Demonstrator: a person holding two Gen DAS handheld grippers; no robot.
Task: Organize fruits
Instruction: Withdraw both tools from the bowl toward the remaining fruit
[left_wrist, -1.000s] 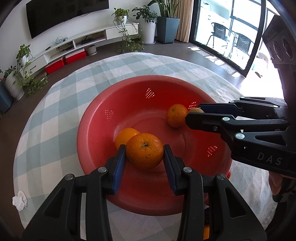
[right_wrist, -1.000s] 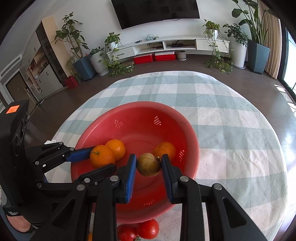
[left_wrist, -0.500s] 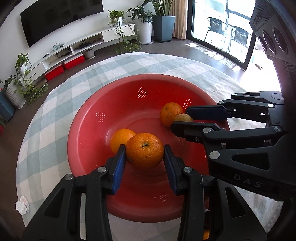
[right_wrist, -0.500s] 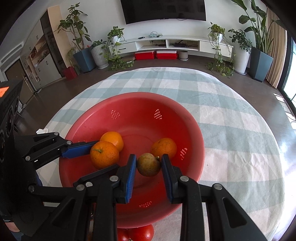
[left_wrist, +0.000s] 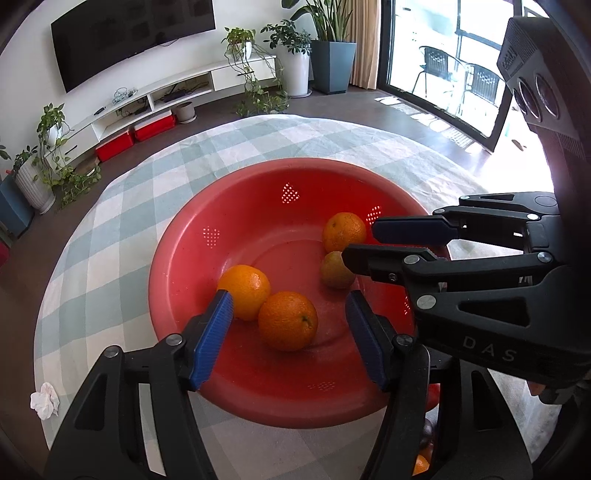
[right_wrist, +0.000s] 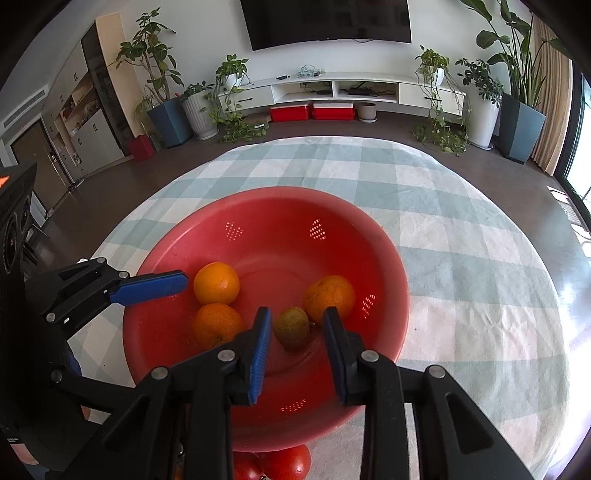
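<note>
A red perforated bowl (left_wrist: 258, 173) (right_wrist: 280, 192) stands on the chequered table. My left gripper (left_wrist: 289, 299) hangs over its near side with the jaws opening. An orange (left_wrist: 288, 321) (right_wrist: 216, 325) lies on the bowl floor between the blue pads, touching neither. A second orange (left_wrist: 243, 291) (right_wrist: 217, 283) rests against it. My right gripper (right_wrist: 297, 314) (left_wrist: 362, 240) is also easing open. A small brownish-green fruit (right_wrist: 291, 328) (left_wrist: 334, 269) lies in the bowl below its pads, with a gap on the right side. A third orange (right_wrist: 329, 297) (left_wrist: 344, 232) sits just beyond.
Red tomatoes (right_wrist: 284, 461) lie on the cloth against the bowl's near rim. A crumpled tissue (left_wrist: 44, 400) sits near the table's left edge. The green-and-white cloth (right_wrist: 461, 258) spreads wide to the right of the bowl. The round table edge drops to a dark floor.
The left jaws have spread and the orange has dropped out of them onto the bowl floor. The brownish fruit has slipped from the right pads and lies lower in the bowl.
</note>
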